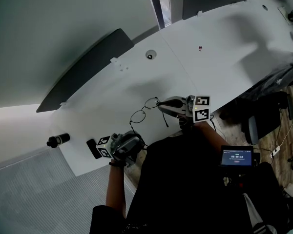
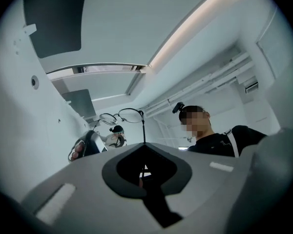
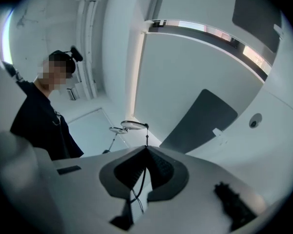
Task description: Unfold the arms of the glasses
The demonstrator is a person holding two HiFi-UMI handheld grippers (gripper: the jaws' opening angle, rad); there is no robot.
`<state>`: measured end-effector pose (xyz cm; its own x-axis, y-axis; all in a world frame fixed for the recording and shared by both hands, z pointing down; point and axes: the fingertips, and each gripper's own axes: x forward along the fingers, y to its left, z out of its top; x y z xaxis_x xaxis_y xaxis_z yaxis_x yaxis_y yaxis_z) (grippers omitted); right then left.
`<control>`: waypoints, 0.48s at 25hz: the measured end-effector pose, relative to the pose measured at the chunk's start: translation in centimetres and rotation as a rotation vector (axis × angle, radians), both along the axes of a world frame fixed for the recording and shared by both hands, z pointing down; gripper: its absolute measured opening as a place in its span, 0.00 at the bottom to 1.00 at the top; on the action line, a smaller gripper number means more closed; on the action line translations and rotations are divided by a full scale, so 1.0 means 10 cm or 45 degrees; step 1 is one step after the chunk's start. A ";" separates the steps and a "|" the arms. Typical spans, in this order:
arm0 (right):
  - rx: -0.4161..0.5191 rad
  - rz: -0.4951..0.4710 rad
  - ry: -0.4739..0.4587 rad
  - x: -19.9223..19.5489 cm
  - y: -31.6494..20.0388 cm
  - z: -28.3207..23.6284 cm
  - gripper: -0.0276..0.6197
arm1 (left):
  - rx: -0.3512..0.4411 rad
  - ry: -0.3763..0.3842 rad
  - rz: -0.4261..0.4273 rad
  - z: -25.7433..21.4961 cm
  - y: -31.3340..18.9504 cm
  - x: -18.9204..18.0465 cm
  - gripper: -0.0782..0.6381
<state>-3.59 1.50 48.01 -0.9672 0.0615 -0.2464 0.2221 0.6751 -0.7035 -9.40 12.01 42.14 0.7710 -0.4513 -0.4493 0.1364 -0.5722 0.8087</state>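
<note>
Between left tongs [image 2: 142, 146] and right tongs [image 3: 146, 147], both clamped on them, thin round-rimmed glasses [image 2: 131, 115].

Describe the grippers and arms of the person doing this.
The left gripper and right gripper have pale grey shells with dark pads that taper to a point. The left cube and right cube are white with black square markers. The person wears a black top; the forearms look uncovered.

Long white table [image 1: 224, 38] is stretching across the rm w/ dark chair backs [image 1: 88, 67] sitting along its far edge; wood floor [image 1: 278, 136] is showing at rt, grey ribbed flooring [image 1: 34, 194] at left; ceiling light strip [image 2: 195, 30] is glowing
</note>
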 end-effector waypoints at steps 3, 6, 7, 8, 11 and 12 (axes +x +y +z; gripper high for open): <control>0.020 0.002 -0.077 0.08 0.00 -0.13 0.06 | -0.019 0.021 -0.081 0.11 -0.03 -0.13 0.12; -0.013 -0.041 -0.164 0.13 0.04 -0.20 0.06 | -0.030 -0.009 -0.150 0.20 -0.05 -0.21 0.12; -0.029 -0.057 -0.178 0.14 0.06 -0.20 0.06 | -0.032 -0.029 -0.168 0.22 -0.05 -0.22 0.12; -0.045 -0.069 -0.181 0.14 0.07 -0.18 0.06 | -0.036 -0.048 -0.180 0.24 -0.05 -0.23 0.12; -0.073 -0.079 -0.155 0.14 0.07 -0.12 0.06 | -0.048 -0.079 -0.178 0.28 -0.04 -0.22 0.12; -0.079 -0.078 -0.149 0.14 0.07 -0.10 0.06 | -0.050 -0.079 -0.172 0.27 -0.04 -0.22 0.12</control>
<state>-2.18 2.17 46.97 -0.9265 0.1009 -0.3624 0.3447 0.6136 -0.7104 -11.56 11.62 44.86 0.7279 -0.5692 -0.3823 0.0091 -0.5495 0.8355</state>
